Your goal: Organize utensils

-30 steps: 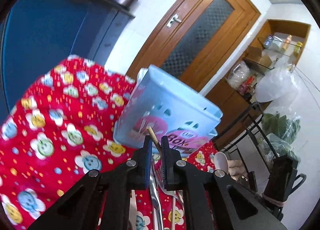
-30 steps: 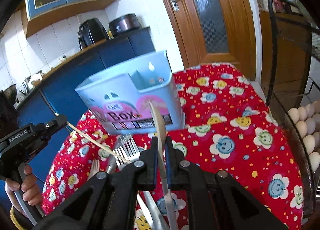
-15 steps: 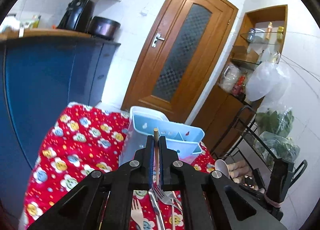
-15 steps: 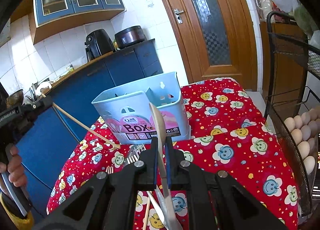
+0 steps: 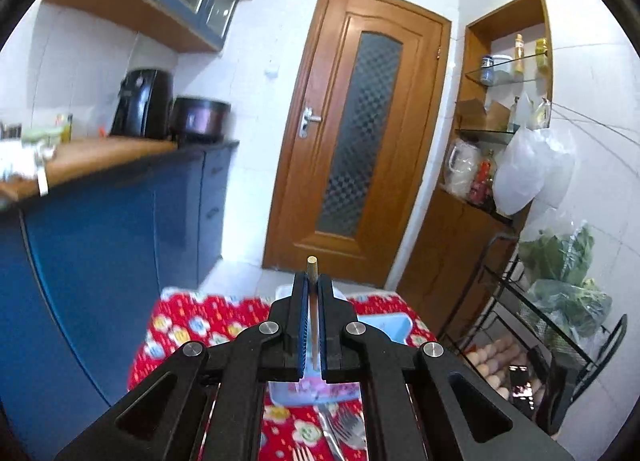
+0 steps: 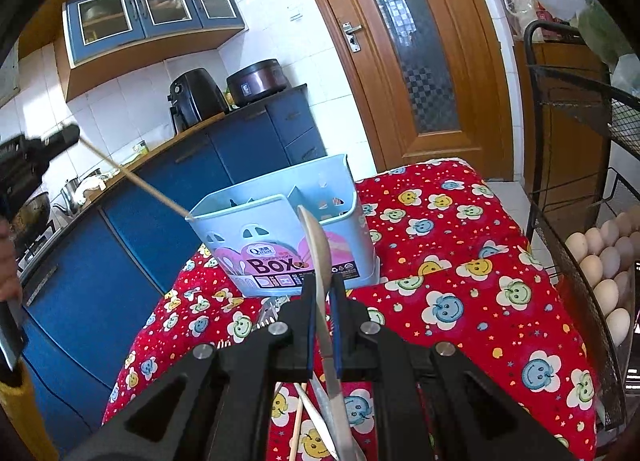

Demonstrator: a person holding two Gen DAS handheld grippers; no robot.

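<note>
Two grippers, jaws pinched tight: left gripper (image 5: 314, 293) aims chopstick (image 6: 136, 182) at box (image 6: 280, 245) rim, 9 o'clock; right gripper (image 6: 322, 301) holds spoon (image 6: 318, 249) upright to drop in

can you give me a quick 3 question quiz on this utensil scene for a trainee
1. True or false: the right gripper is shut on a spoon.
2. What does the left gripper hold?
A. a fork
B. a chopstick
C. a knife
3. Fill in: the chopstick's far tip sits at the rim of the light blue ____.

Key: 1 true. 2 B. 3 utensil box; in the right wrist view the tip meets the box's left corner, and whether it is inside yet cannot be told.
</note>
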